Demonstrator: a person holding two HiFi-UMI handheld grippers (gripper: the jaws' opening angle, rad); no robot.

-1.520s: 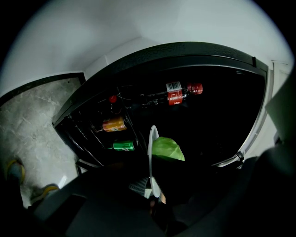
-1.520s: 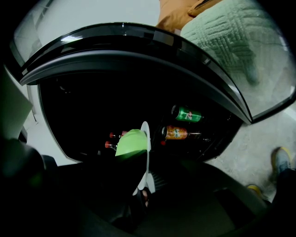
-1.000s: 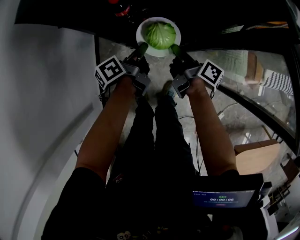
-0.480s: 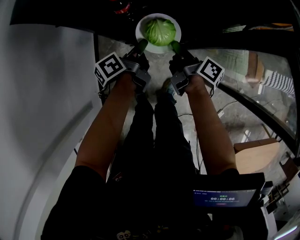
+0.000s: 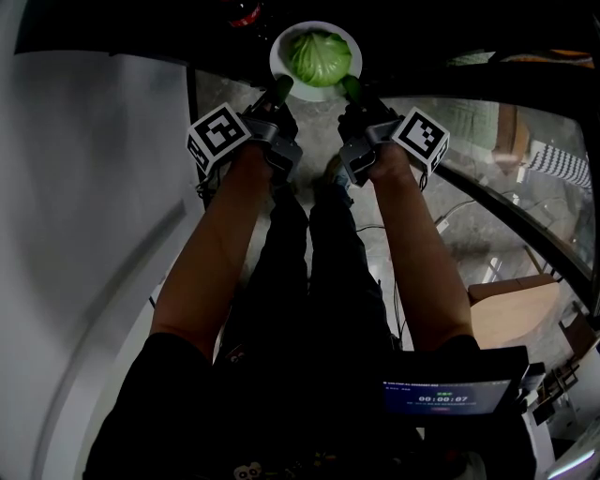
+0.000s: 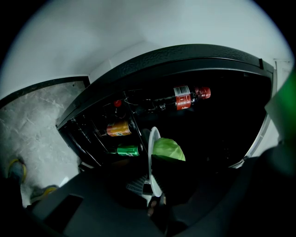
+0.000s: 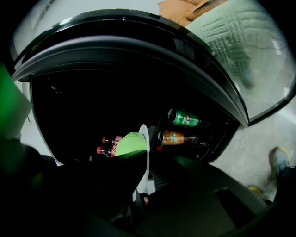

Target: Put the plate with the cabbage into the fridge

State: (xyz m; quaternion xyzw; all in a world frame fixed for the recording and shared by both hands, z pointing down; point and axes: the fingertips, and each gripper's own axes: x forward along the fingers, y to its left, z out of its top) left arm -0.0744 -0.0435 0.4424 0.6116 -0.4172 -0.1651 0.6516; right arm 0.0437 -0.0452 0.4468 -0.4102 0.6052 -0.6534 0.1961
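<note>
A white plate point(image 5: 281, 47) with a green cabbage point(image 5: 319, 56) hangs at the dark mouth of the fridge point(image 5: 141, 23). My left gripper point(image 5: 279, 91) is shut on the plate's left rim and my right gripper point(image 5: 352, 89) on its right rim. In the left gripper view the plate point(image 6: 151, 157) shows edge-on, with the cabbage point(image 6: 169, 149) to its right and the left gripper point(image 6: 155, 196) clamped on its near edge. The right gripper view mirrors this: plate point(image 7: 144, 157), cabbage point(image 7: 129, 141), right gripper point(image 7: 141, 196).
Inside the fridge lie a cola bottle point(image 6: 185, 98), an orange can point(image 6: 119, 128) and a green can point(image 6: 127, 150) on wire racks. The open glass door point(image 5: 487, 141) stands at the right. A pale wall point(image 5: 84, 187) is on the left. My legs point(image 5: 319, 262) are below.
Both grippers have carried the plate with the cabbage a little further forward, towards the fridge's opening. Their hold on the rim is unchanged.
</note>
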